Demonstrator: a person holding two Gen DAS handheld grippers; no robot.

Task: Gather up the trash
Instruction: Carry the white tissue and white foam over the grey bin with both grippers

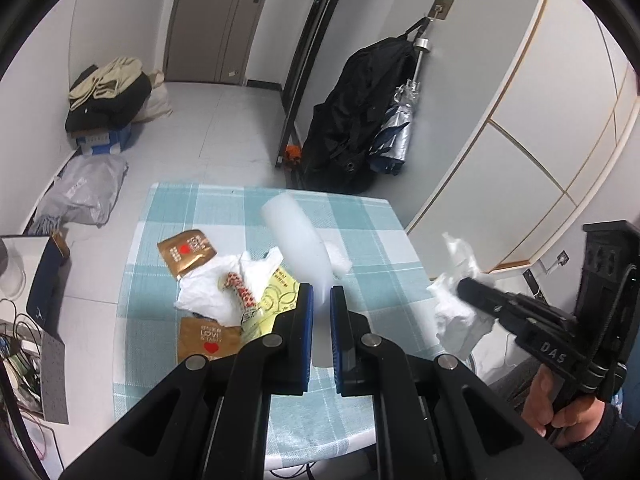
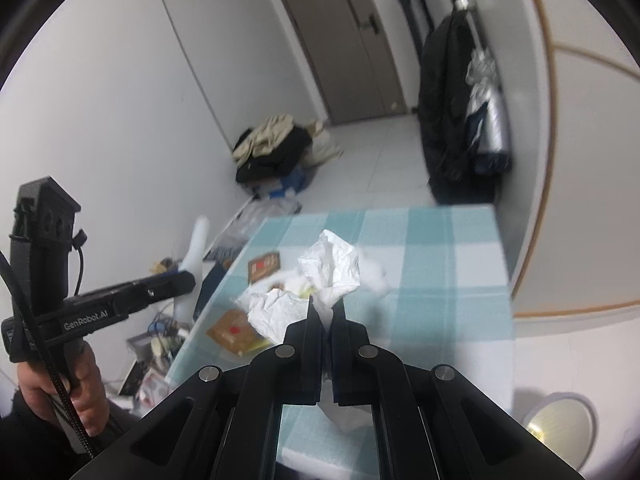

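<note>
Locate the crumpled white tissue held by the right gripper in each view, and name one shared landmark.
Left wrist view: crumpled white tissue at the right edge, clamped in the right gripper.
Right wrist view: lower centre, just above the fingers.
Shared landmark: the gold heart packet on the checked tablecloth.

White foam tube (image 1: pixel 298 244) between left gripper (image 1: pixel 321 300) fingers (image 1: pixel 305 312)
</note>
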